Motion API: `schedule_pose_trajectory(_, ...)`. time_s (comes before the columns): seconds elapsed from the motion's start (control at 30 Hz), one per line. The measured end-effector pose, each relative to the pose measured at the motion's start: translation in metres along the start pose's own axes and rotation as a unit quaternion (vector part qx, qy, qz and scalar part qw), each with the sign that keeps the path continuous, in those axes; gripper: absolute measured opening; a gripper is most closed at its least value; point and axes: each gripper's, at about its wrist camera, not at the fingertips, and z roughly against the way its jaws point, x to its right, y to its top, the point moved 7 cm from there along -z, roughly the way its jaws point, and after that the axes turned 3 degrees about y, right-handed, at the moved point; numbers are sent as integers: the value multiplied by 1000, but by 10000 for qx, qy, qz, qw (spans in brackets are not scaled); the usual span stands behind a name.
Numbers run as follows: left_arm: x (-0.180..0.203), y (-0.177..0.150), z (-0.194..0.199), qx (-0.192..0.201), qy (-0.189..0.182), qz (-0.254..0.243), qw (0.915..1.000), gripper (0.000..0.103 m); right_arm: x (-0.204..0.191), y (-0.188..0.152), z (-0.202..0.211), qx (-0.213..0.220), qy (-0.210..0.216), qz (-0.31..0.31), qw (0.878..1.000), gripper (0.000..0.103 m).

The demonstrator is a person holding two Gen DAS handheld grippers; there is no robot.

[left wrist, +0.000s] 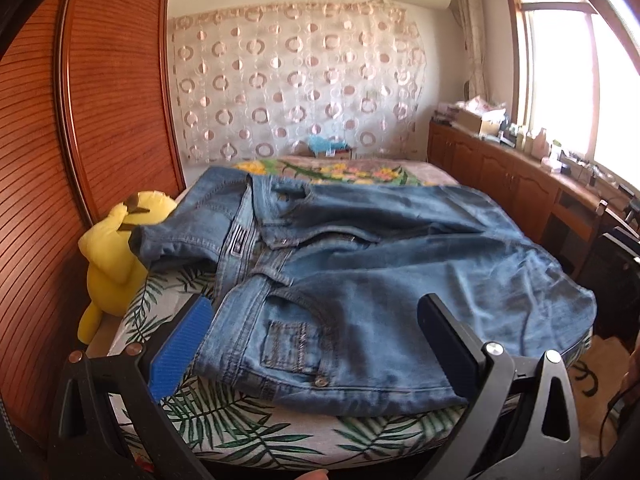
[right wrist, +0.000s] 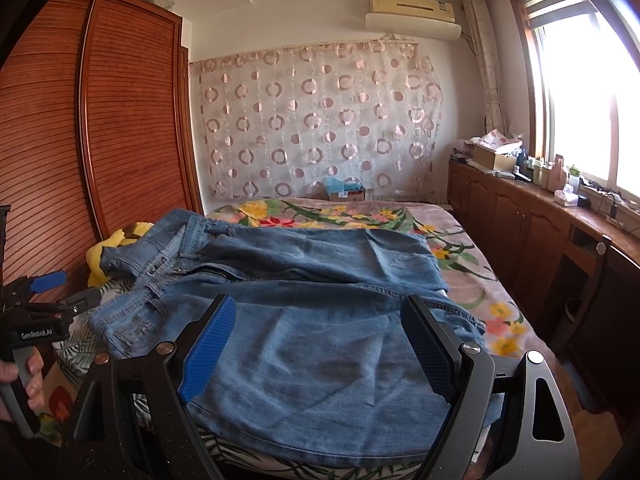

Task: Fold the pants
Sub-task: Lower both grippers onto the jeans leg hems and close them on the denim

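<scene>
on the bed lie blue pants, beside a yellow toy. both grippers, left gripper and right gripper, have fingers wide apart, holding nothing.

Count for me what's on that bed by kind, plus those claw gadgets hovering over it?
Jeans: 1
Yellow plush toy: 1, at the bed's left edge, by the wardrobe
Flowered blanket: 1
Leaf-print sheet: 1
Claws: 2, left claw and right claw, both open above the jeans
Total: 6

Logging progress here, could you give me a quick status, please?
Both grippers open: left gripper, right gripper. Jeans on bed, unfolded. Yellow plush touching waistband.
</scene>
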Motion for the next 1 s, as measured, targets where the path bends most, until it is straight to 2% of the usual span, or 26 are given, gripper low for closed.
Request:
schedule_pose_trajectory(0.23, -29, -14, -27, -258, 39, 28, 9997, 103, 31, -12, -6, -321, -274, -2, 9991, 86)
schedule_pose_trajectory(0.4, -61, -27, -45, -517, 247, 123, 9983, 103, 61, -17, -5, -561, -602, -21, 9966, 85)
schedule_pose_trajectory(0.57, -87, -38, -60, -709, 350, 250, 9966, 103, 63, -14, -3, -744, -792, 81, 9940, 85)
schedule_pose_trajectory(0.67, -98, -43, -66, -756, 329, 330, 9960, 103, 63, -12, 0, -802, -861, 68, 9930, 80)
schedule_pose_trajectory(0.8, -110, -55, -73, -938, 277, 448, 9942, 102, 65, -12, 5, -887, -810, -176, 9926, 73)
schedule_pose_trajectory(1.0, -116, -67, -79, -1091, 167, 500, 9926, 98, 74, -22, 12, -1166, -855, -381, 9888, 72)
